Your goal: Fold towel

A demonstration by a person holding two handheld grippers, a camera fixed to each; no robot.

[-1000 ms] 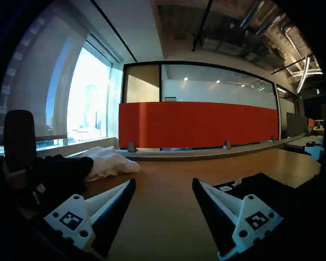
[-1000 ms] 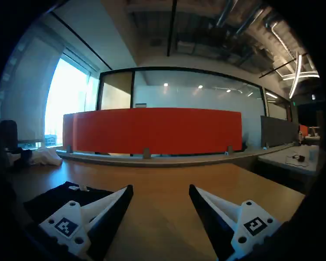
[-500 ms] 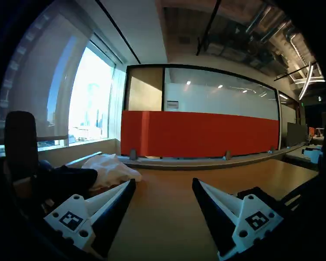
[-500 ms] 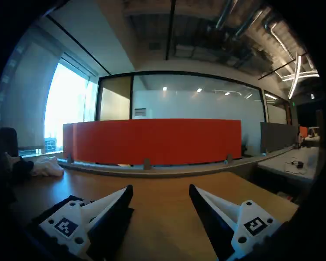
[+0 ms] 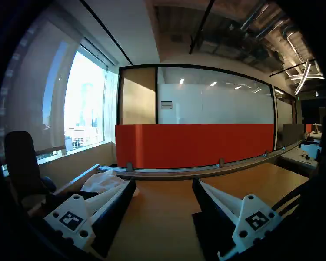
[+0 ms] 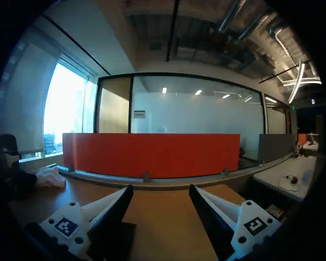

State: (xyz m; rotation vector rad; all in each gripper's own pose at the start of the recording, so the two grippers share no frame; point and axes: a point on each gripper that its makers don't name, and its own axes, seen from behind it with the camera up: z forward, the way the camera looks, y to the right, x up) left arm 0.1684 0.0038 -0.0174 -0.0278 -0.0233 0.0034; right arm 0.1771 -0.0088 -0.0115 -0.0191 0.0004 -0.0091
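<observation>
**Both pairs of fingers wide apart above the surface, dark towel low at their base**

In the left gripper view, the left gripper [image 5: 163,180] has its fingers [image 5: 98,209] spread wide with nothing between them. Bare wooden surface [image 5: 163,217] shows through the gap. A strip of the dark towel [image 5: 197,235] lies flat on the surface at the bottom of the view. It sits just inside the finger on the view's right, close to that finger's base and not between the tips. No finger presses on it.

Beyond the tip of the other finger, a crumpled white cloth [image 5: 103,182] lies at the far edge of the surface. It is well apart from the dark towel. A dark chair [image 5: 21,163] stands beside it, under the window [image 5: 82,108].

In the right gripper view, the right gripper [image 6: 161,187] is also opened wide and empty, its fingers [image 6: 232,217] framing bare surface [image 6: 171,217]. The dark towel [image 6: 126,241] shows as a flat dark patch at the lower edge, just beside the finger on the view's left. Whether it touches that finger cannot be told. The white cloth [image 6: 50,177] lies far off at the view's left.

An orange partition [image 6: 154,154] runs along the far side of the surface.
</observation>
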